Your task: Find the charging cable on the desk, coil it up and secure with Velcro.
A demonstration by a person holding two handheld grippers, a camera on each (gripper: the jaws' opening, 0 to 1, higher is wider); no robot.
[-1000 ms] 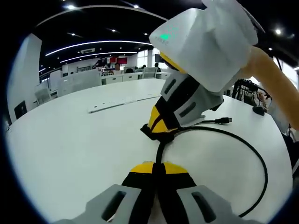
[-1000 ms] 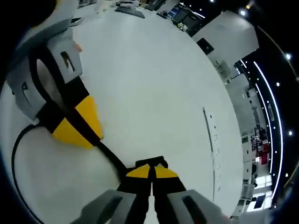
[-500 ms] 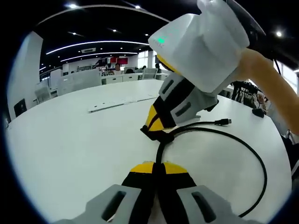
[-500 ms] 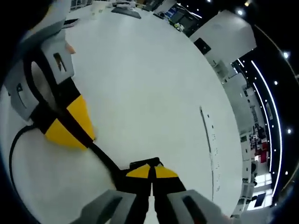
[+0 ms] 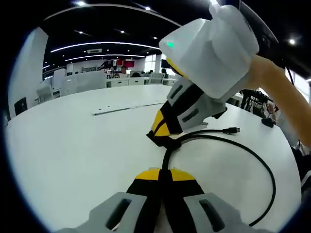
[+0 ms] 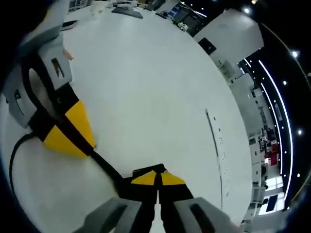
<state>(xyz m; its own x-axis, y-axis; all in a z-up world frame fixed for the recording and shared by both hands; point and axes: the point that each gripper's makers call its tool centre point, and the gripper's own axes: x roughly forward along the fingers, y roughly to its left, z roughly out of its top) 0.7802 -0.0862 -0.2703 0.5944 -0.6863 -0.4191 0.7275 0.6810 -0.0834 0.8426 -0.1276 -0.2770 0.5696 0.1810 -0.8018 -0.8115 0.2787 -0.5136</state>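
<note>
My left claw [image 5: 163, 174] is clenched on the black charging cable [image 5: 265, 167], which loops across the white counter [image 5: 73, 145]; my right claw [image 6: 156, 177] pinches the same cable near its black Velcro strap [image 5: 163, 141]; the plug end [image 5: 233, 130] lies loose beside the loop on the counter.

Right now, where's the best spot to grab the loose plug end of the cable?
Probably just behind the plug, on the cable, coming straight down from above. That end lies flat on the table with open space around it.
</note>
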